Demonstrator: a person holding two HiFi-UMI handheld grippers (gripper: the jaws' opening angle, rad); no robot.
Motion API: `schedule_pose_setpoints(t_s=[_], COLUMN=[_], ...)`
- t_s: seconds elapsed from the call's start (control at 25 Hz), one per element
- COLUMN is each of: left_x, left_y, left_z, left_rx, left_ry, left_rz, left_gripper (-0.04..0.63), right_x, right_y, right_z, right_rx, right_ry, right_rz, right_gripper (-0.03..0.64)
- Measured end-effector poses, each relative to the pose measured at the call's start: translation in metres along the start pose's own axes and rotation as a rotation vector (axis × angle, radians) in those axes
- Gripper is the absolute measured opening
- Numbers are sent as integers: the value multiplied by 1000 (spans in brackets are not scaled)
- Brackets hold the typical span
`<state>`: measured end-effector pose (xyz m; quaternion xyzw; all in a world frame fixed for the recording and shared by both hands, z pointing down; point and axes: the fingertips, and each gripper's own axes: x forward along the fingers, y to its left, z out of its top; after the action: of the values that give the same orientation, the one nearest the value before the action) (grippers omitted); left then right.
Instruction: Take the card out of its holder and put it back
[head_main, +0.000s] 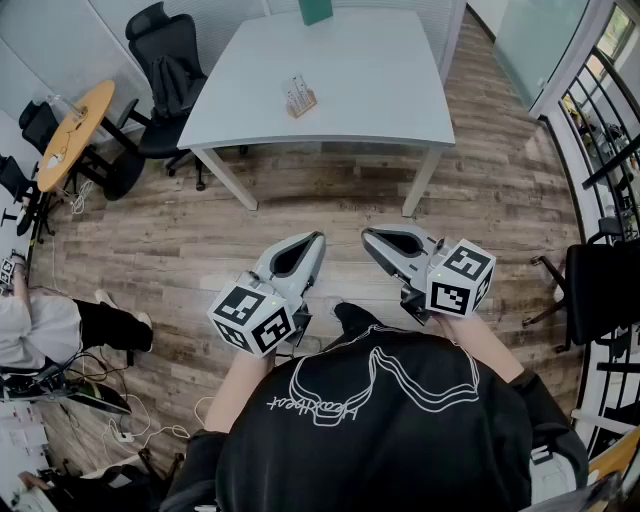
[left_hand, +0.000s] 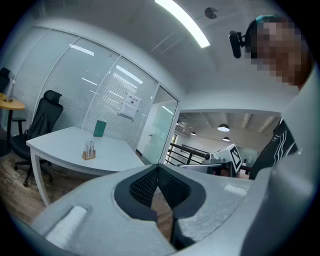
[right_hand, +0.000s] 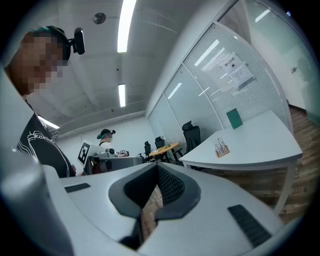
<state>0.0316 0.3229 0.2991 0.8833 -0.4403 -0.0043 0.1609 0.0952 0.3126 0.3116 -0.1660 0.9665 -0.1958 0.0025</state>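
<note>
Left gripper (head_main: 317, 238) closed, empty; right gripper (head_main: 367, 233) closed, empty.

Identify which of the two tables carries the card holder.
The large white table in the middle: the card holder stands on it. The small round wooden table at left doesn't carry it.

No text is legible; the wall notice (right_hand: 239, 71) is too small.

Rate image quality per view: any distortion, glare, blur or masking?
Head view: sharp, evenly lit, barrel distortion curves the table edge. Left gripper view: fisheye with dark corners, ceiling light blown out, mosaic patch top right. Right gripper view: same vignette, mosaic top left, card holder tiny.
</note>
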Motion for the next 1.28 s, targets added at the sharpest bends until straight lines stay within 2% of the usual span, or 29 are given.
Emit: schedule_pose_setpoints(t_s=[0.36, 0.72, 1.0, 1.28], left_x=[1, 21, 49, 99], left_y=[9, 30, 64, 120], left_z=[1, -2, 11, 22], left_rx=[-8, -30, -29, -44], left_ry=[-1, 11, 9, 27], left_rz=[6, 11, -2, 2], left_gripper=[13, 14, 14, 14], right_x=[7, 17, 44, 86], right_y=[-7, -33, -73, -134], right_z=[2, 4, 16, 32], right_rx=[9, 46, 70, 89], right_ry=[9, 0, -5, 14], right_rz=[-7, 7, 8, 20], right_gripper=[8, 9, 9, 9])
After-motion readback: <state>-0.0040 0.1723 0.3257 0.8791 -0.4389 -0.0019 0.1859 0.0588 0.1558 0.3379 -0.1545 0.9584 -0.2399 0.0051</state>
